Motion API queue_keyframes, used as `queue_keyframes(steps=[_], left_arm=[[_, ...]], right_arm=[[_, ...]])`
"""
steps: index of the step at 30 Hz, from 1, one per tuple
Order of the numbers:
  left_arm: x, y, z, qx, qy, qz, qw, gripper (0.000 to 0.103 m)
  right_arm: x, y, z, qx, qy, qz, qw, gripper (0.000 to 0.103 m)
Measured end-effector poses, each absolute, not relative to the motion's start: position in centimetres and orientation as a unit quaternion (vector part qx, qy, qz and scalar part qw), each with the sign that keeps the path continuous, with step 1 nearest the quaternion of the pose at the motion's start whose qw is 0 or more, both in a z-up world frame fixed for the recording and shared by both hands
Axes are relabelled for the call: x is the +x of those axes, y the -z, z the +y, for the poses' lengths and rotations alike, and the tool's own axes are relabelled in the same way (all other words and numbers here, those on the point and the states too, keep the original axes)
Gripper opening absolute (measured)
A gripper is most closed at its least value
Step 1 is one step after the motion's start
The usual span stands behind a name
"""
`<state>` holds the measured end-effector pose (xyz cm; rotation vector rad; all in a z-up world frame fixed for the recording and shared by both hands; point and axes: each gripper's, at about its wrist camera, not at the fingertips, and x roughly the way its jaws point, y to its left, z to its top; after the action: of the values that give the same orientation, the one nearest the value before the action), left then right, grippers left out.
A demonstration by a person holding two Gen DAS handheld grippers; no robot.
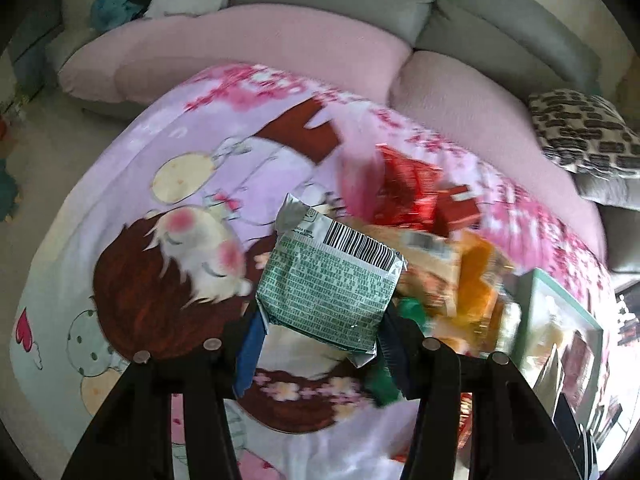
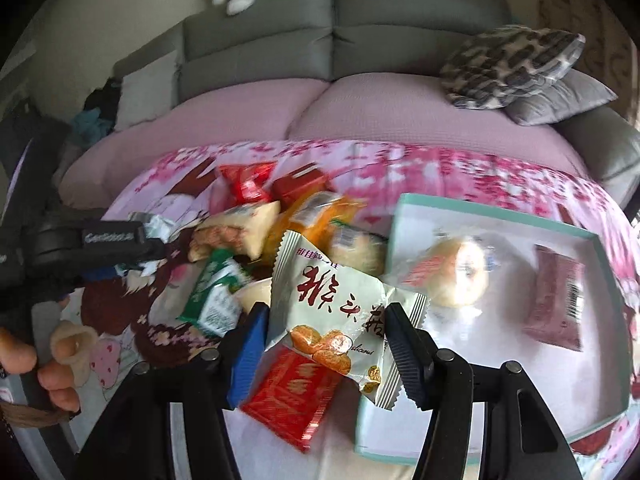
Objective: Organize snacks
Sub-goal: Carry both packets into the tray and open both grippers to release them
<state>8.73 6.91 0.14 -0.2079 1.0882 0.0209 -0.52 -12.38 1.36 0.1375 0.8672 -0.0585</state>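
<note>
Above the blanket (image 1: 120, 200), each hand-held gripper seemingly clamps a packet: left (image 1: 320, 328) silver-green (image 1: 328, 280), right (image 2: 324, 332) white (image 2: 340, 300).

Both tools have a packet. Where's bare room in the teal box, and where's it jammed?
The teal box has bare floor along its near side, below the round bun and left of the maroon packet. There is also a gap between those two. The snack pile left of the box is crowded; the cartoon blanket left of the pile is bare.
</note>
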Motion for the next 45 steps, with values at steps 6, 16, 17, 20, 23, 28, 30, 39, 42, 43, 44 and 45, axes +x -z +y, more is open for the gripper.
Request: queue_keyframes(steps=[6, 16, 17, 20, 23, 28, 30, 39, 42, 43, 44, 45], left_arm=[[8.2, -1.7, 1.5, -0.062, 0.060, 0.491, 0.867, 0.055], [6.0, -3.1, -9.7, 0.009, 0.190, 0.464, 0.865, 0.055], [5.9, -3.1, -10.5, 0.016, 0.197, 0.462, 0.865, 0.055], [5.6, -3.0, -12.8, 0.032, 0.218, 0.457, 0.861, 0.055], [5.5, -2.5, -15.1, 0.050, 0.235, 0.457, 0.856, 0.055], [5.0, -1.6, -19.2, 0.082, 0.262, 0.457, 0.846, 0.055], [5.1, -1.4, -20.2, 0.086, 0.267, 0.457, 0.844, 0.055], [5.1, 0.4, -23.8, 0.103, 0.284, 0.468, 0.830, 0.055], [4.7, 0.7, -24.7, 0.114, 0.290, 0.467, 0.827, 0.056], [4.6, 0.8, -24.8, 0.114, 0.290, 0.468, 0.827, 0.056], [4.5, 0.8, -24.9, 0.114, 0.290, 0.469, 0.826, 0.056], [4.5, 0.8, -25.0, 0.113, 0.289, 0.471, 0.826, 0.057]], right_arm=[[-1.9, -2.3, -18.6, 0.111, 0.095, 0.409, 0.901, 0.062], [-5.2, -2.9, -29.2, 0.184, 0.212, 0.380, 0.881, 0.062], [-5.5, -2.9, -29.9, 0.186, 0.221, 0.378, 0.879, 0.062], [-6.1, -2.7, -32.2, 0.194, 0.250, 0.373, 0.872, 0.062], [-6.3, -2.0, -34.0, 0.206, 0.269, 0.372, 0.864, 0.062], [-6.6, -0.6, -35.8, 0.215, 0.286, 0.381, 0.852, 0.062], [-6.5, -0.1, -36.3, 0.216, 0.290, 0.385, 0.849, 0.062], [-6.3, 1.0, -37.3, 0.218, 0.294, 0.394, 0.843, 0.062], [-6.2, 1.0, -37.3, 0.217, 0.293, 0.396, 0.843, 0.062], [-6.2, 1.0, -37.3, 0.215, 0.292, 0.397, 0.843, 0.062], [-6.2, 1.0, -37.3, 0.213, 0.292, 0.398, 0.843, 0.062], [-6.2, 0.9, -37.2, 0.213, 0.292, 0.398, 0.843, 0.062]])
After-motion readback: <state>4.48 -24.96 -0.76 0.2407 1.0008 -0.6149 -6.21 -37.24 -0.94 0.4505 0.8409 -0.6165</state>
